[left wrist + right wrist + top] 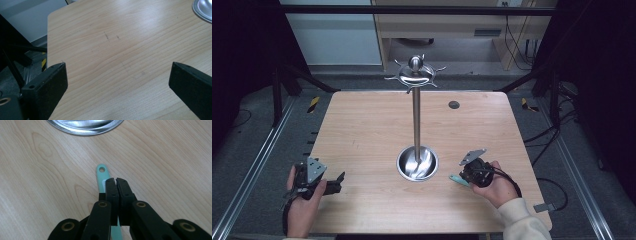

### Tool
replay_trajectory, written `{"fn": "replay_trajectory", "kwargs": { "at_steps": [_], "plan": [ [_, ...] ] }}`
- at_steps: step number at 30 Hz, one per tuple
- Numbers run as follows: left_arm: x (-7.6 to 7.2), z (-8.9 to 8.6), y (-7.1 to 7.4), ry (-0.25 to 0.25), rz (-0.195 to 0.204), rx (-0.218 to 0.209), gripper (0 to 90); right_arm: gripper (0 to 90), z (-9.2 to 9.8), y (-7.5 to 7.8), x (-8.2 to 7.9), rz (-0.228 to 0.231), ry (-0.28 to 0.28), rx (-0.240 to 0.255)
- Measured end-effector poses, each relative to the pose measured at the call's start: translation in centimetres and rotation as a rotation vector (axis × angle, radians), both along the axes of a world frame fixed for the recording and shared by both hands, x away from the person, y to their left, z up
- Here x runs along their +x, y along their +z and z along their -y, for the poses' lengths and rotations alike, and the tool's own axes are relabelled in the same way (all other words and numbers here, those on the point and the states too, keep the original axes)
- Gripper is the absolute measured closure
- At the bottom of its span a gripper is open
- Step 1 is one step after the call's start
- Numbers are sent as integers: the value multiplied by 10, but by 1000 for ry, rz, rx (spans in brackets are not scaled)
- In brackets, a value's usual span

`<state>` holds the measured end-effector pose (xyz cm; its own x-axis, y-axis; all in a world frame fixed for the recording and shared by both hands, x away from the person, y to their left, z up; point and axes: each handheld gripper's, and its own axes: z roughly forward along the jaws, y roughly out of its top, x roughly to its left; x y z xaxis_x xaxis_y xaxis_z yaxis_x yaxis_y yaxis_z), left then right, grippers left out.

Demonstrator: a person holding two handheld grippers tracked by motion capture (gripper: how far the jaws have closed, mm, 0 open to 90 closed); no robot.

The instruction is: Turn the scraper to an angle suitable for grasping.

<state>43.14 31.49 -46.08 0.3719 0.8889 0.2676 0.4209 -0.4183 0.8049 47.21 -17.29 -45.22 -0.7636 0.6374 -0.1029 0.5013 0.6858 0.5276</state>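
Right gripper view: mint handle (102, 176) under closed jaws, tip protruding ahead.

Even, soft overhead light; glare on the steel dish (417, 163), dark surroundings

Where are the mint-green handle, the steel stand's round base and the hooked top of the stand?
mint-green handle (102, 173), right gripper view, the end with the hanging hole.
round base (406, 169), high view, left of the dish.
hooked top (416, 63), high view, the ball knob.
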Motion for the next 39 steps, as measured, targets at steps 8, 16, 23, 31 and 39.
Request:
{"fn": "replay_trajectory", "kwargs": {
  "at_steps": [8,16,23,31,39],
  "plan": [
    [1,0,0,0,0,2,18,839,-13,8,6,-69,70,-101],
    [0,1,1,-5,4,5,18,799,-16,16,11,-110,85,-142],
    [2,0,0,-3,1,5,17,745,-16,12,19,-164,94,-169],
    [1,1,0,-9,2,10,18,690,-17,0,25,-223,108,-202],
    [2,2,0,-12,-2,13,18,683,-22,-5,27,-263,114,-229]
  ]
}}
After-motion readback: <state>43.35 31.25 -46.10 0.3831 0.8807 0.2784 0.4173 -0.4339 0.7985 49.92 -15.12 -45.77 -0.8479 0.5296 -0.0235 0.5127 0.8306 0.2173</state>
